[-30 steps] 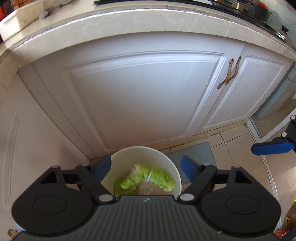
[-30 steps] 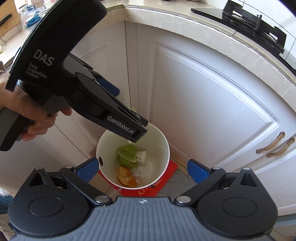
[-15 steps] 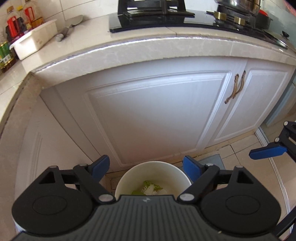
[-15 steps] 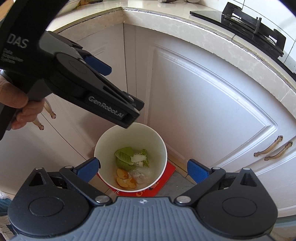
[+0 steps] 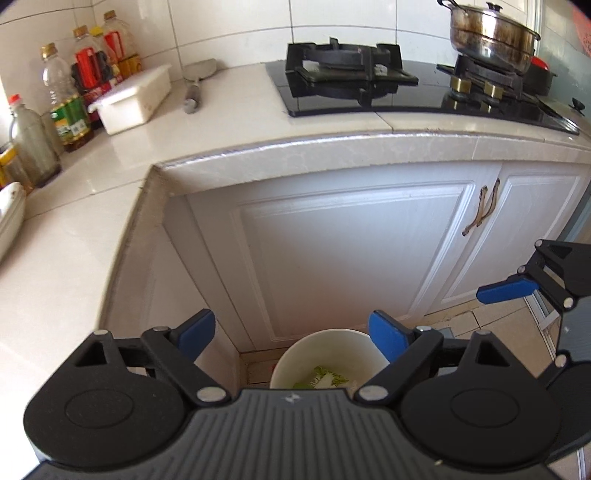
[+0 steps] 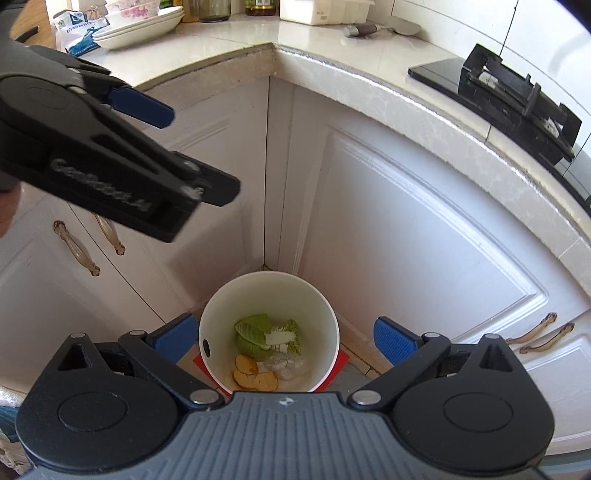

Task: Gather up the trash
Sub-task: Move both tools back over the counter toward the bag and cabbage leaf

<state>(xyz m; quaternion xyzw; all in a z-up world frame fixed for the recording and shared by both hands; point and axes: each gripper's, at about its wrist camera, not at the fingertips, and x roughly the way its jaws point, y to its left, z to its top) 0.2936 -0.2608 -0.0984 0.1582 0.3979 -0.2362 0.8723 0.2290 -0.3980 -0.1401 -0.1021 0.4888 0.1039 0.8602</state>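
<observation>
A white trash bin (image 6: 327, 310) stands on the floor in the cabinet corner. Inside lie green cabbage leaves (image 6: 253, 330), orange peel (image 6: 255, 376) and a pale scrap (image 6: 284, 363). My right gripper (image 6: 284, 338) hangs above the bin, open, with nothing between its blue pads. My left gripper (image 5: 291, 334) is higher, above the bin's (image 5: 332, 341) near side. Its jaws are opening and hold nothing. It also shows in the right wrist view as a black body (image 6: 110, 155) at upper left. One right gripper finger (image 5: 506, 290) pokes in at the right of the left wrist view.
White cabinet doors (image 5: 351, 258) with bronze handles (image 5: 484, 210) stand behind the bin. The marble countertop (image 5: 92, 229) carries oil bottles (image 5: 74, 99), a white box (image 5: 133, 98), a gas stove (image 5: 351, 70), a steel pot (image 5: 491, 33) and plates (image 6: 140, 24). A red mat (image 6: 341, 363) lies under the bin.
My left gripper has risen and tilted up away from the bin, so the countertop and stove have come into its view. The right gripper rose a little. The trash in the bin stayed put.
</observation>
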